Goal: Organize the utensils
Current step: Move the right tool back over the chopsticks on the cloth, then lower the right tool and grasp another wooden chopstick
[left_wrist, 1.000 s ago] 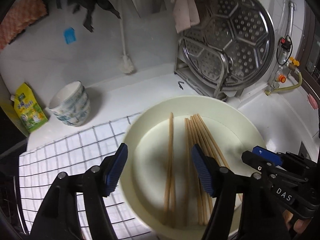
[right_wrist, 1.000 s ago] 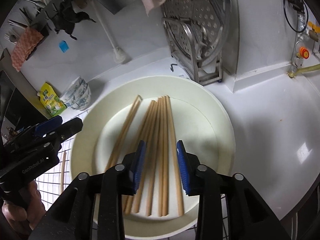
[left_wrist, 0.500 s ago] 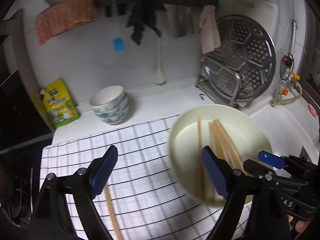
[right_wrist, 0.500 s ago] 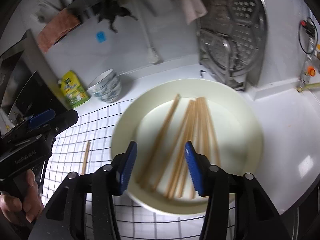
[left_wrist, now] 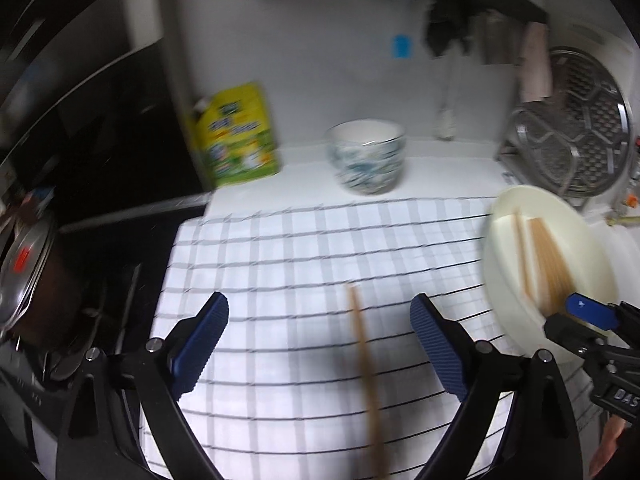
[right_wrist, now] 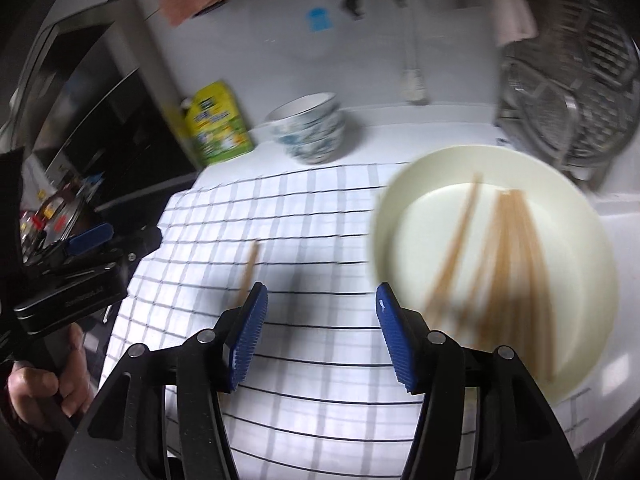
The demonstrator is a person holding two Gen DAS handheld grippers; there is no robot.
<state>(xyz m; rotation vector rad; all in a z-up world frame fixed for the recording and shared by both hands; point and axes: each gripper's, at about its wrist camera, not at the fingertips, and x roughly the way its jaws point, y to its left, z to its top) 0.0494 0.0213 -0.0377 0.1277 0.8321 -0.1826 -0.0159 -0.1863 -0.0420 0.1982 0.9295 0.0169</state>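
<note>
Both views motion-blurred. Far left: dark appliance area, yellow-green detergent pouch [left_wrist: 240, 136] standing at the worktop's back edge. Right of it, blue-patterned white bowl stack [left_wrist: 366, 160] on the white worktop [left_wrist: 440, 164]. Checked white cloth [left_wrist: 300, 248] covers the front of the worktop. Left gripper [left_wrist: 320, 344] hovers over the cloth, jaws spread wide, just been opening, pinching nothing; one loose chopstick [left_wrist: 362, 352] lies flat on the cloth between them, untouched. Right gripper [right_wrist: 320, 336] also over the cloth, jaws spread, just been opening, nothing between them; the loose chopstick's tip shows just left of its left pad. Cream plate [right_wrist: 592, 280] sits right of the cloth, partly on it, holding the remaining chopsticks [right_wrist: 508, 264], one lying apart to the left of the bunch. Far right: perforated steel steamer tray [left_wrist: 588, 136] upright in a rack. Person's hand [right_wrist: 44, 384] grips the left gripper's handle.
</note>
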